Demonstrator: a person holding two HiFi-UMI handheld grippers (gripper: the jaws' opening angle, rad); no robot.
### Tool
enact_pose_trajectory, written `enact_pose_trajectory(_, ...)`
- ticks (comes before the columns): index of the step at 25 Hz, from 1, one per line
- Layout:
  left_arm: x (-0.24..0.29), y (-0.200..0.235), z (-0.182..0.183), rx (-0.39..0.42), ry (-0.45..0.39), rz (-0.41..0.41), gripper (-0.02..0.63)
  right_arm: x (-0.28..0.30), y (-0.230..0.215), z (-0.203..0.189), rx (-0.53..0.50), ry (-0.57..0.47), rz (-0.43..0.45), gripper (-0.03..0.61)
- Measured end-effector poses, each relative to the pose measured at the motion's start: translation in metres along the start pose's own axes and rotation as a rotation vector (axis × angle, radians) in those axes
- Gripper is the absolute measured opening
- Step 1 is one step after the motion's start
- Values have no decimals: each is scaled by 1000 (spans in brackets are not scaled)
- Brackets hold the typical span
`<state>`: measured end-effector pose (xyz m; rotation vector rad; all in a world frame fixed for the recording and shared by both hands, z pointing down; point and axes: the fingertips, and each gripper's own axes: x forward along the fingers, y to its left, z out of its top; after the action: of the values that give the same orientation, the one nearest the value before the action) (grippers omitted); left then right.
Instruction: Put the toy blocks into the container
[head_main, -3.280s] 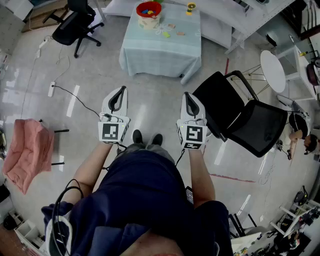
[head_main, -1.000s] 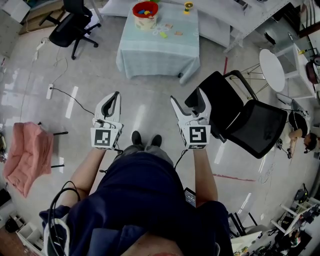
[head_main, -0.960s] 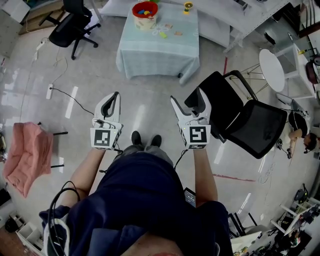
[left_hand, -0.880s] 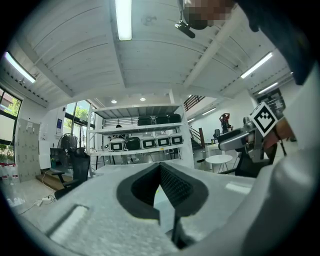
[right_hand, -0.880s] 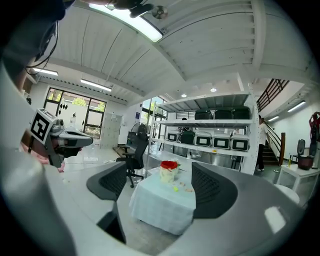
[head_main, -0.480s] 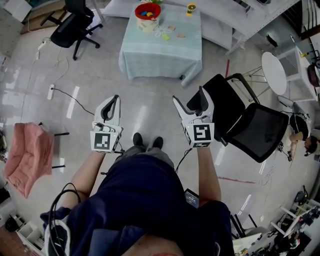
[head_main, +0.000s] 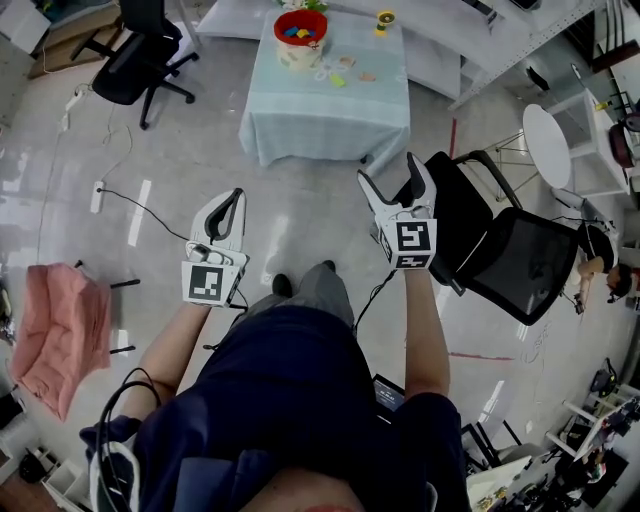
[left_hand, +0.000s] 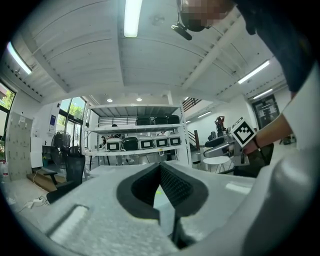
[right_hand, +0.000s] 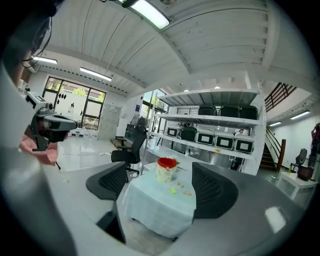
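Note:
Far ahead stands a table (head_main: 325, 110) under a pale blue cloth. On it is a cream container with a red rim (head_main: 300, 35) holding coloured blocks, and a few loose toy blocks (head_main: 338, 76) lie beside it. My right gripper (head_main: 390, 170) is held out over the floor, open and empty. In the right gripper view the table (right_hand: 160, 210), container (right_hand: 166, 170) and blocks (right_hand: 175, 190) appear between the jaws of the right gripper (right_hand: 162, 185), still well away. My left gripper (head_main: 232, 205) hangs lower left, its pads (left_hand: 172, 182) meeting at the tips, nothing held.
A black chair (head_main: 500, 240) stands just right of my right gripper, with a white round table (head_main: 545, 140) behind it. A black office chair (head_main: 135, 60) is left of the cloth table. A cable and power strip (head_main: 97, 195) cross the floor. A pink cloth (head_main: 55, 335) sits far left.
The right gripper's jaws, shut in the earliest frame, now stand open. That gripper has moved forward toward the table, ahead of the left one. The person has stepped forward.

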<state>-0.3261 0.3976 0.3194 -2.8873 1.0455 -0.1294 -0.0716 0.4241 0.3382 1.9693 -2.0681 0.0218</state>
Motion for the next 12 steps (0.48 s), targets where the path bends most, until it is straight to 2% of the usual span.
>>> enact_pose_trajectory(7,56,24,-2,-43,-36,19,2,65,-32,-13,-38,28,28,411)
enact_pose_trajectory(12,132,45,0,-47,-41,78,2,135,-84,-28,-59,35,72,411)
